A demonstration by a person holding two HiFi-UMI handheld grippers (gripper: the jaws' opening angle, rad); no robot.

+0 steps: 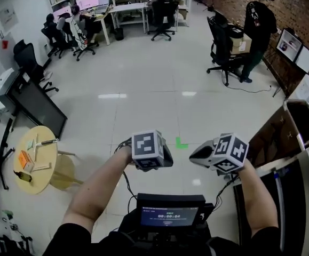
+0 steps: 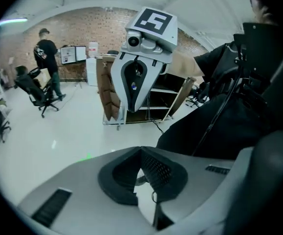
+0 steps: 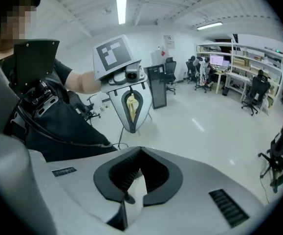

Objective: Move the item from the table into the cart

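Note:
A round yellow table stands at the lower left of the head view. On it lie an orange item, some white pieces and a dark tool. The metal-framed cart is at the right edge, and it also shows behind the other gripper in the left gripper view, where the cart has brown panels. Both grippers are held up in front of the person, tips toward each other, away from table and cart. My left gripper is shut and holds nothing. My right gripper is likewise shut and holds nothing.
A green mark is on the white floor ahead. A person stands by the brick wall near an office chair. Desks with seated people line the far side. A black cabinet stands left, behind the table.

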